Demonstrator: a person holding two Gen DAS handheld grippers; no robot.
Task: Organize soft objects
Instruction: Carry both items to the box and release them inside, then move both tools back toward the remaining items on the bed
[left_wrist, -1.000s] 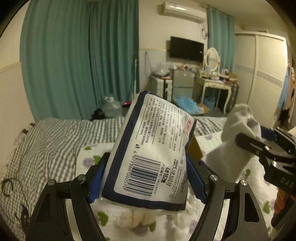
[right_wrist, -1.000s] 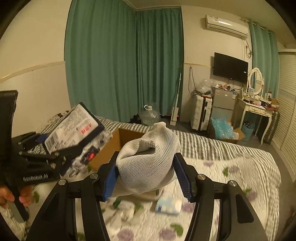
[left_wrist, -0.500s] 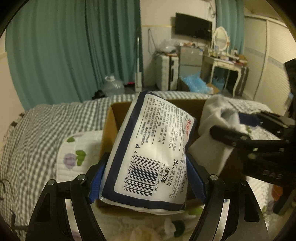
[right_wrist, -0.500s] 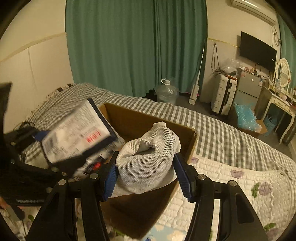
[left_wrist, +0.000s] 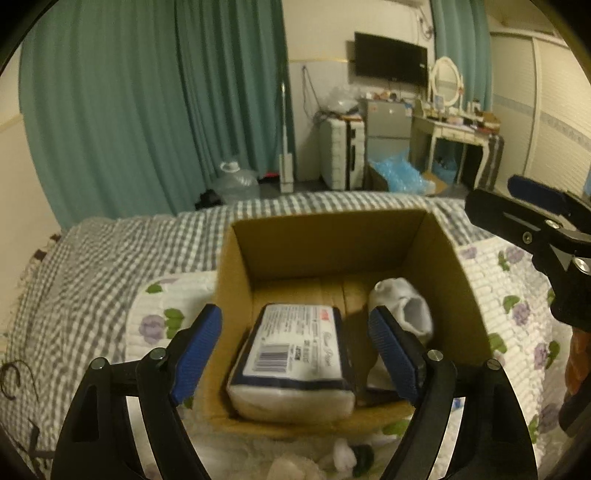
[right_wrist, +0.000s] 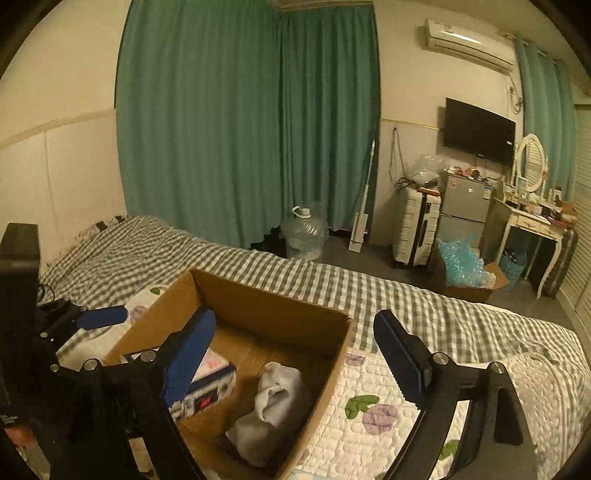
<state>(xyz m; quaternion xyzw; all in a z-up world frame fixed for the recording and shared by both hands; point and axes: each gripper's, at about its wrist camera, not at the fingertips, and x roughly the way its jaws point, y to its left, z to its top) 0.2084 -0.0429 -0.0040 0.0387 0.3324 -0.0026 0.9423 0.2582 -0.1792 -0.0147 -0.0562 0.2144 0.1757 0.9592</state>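
Observation:
An open cardboard box (left_wrist: 465, 288) stands on the bed; it also shows in the right wrist view (right_wrist: 332, 354). A white-and-navy tissue pack (left_wrist: 295, 354) lies inside on the box floor, seen too in the right wrist view (right_wrist: 210, 384). A grey-white sock (left_wrist: 406, 310) lies beside it, on its right (right_wrist: 273, 402). My left gripper (left_wrist: 295, 354) is open and empty above the box. My right gripper (right_wrist: 291, 358) is open and empty above the box's right side; it also shows in the left wrist view (left_wrist: 532, 214).
A white quilt with purple flowers (right_wrist: 376, 417) covers the checked bed sheet (left_wrist: 92, 266). Small soft items (left_wrist: 343, 458) lie on the quilt in front of the box. A dark cable (left_wrist: 14, 380) lies at the left edge.
Both grippers opened over the box. The tissue pack and the sock dropped out of them and now lie on the box floor.

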